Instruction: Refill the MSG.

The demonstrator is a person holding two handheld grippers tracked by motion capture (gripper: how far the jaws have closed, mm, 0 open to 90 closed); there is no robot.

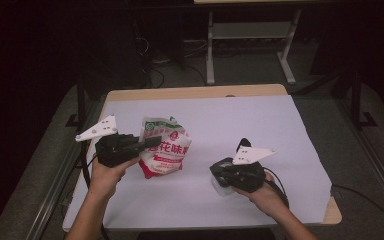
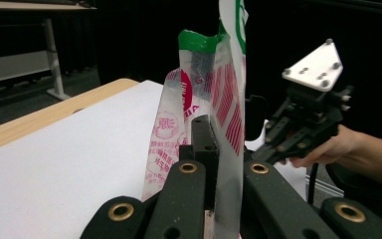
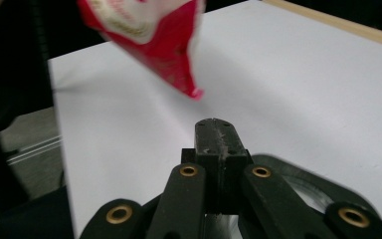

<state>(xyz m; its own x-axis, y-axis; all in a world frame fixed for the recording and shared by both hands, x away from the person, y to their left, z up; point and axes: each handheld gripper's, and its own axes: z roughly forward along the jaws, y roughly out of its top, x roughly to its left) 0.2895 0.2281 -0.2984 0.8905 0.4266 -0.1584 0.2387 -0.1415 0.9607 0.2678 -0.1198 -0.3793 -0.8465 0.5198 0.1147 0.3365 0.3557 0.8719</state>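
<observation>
- Dark room all round, with a table frame at the back, and up front a wooden table [image 1: 260,90] covered by a big white sheet [image 1: 240,130], mostly bare.
- Snack bag [image 1: 164,147] is the biggest thing on it: red and white with a green top, hanging clear of the sheet, pinched at its edge between the left gripper [image 1: 147,145] fingers [image 2: 203,134], which are clamped on the film.
- Looks light, thin and crinkly to me, probably slippery, so I'd grab the flat sealed edge, not the puffy middle.
- Right gripper [image 1: 219,172] sits well off to the side of the bag, fingers [image 3: 218,137] closed on nothing, low over the sheet.
- Loads of open sheet between both sets of fingers; the near table edge is close behind the hands, so mind that.
</observation>
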